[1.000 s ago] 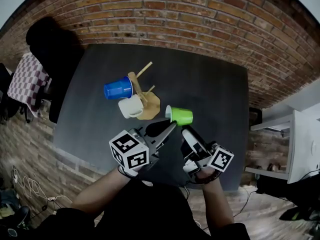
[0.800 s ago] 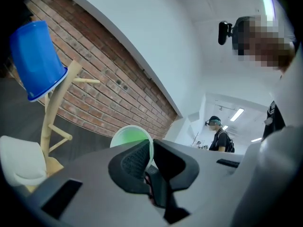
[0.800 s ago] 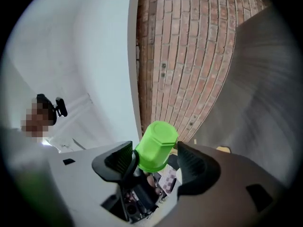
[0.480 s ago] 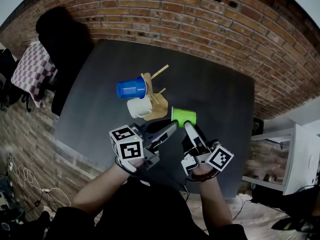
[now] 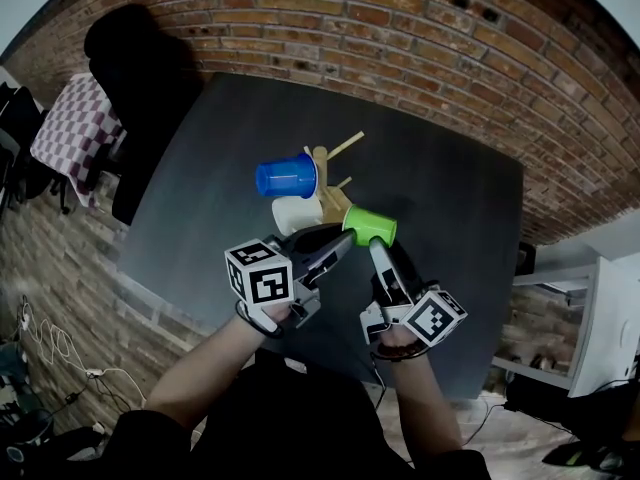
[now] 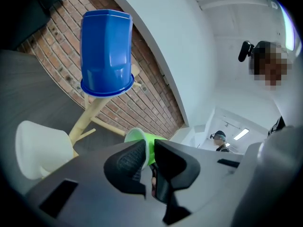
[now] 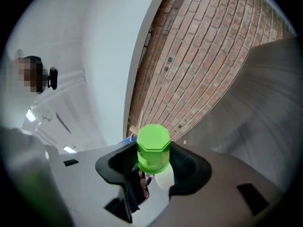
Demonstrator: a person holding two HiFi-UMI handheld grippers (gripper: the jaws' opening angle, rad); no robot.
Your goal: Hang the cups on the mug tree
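Held level, the left hand-held gripper (image 6: 150,156) pinches the rim of the sideways green cup (image 5: 372,227). The right hand-held gripper (image 7: 154,161), jaws wide and just closing, seems to touch its octagonal base.

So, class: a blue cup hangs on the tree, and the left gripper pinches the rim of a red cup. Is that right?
Not quite: the pinched cup is green, not red. The left gripper view shows the left gripper pinching the rim of the green cup, while the blue cup hangs on the tree.
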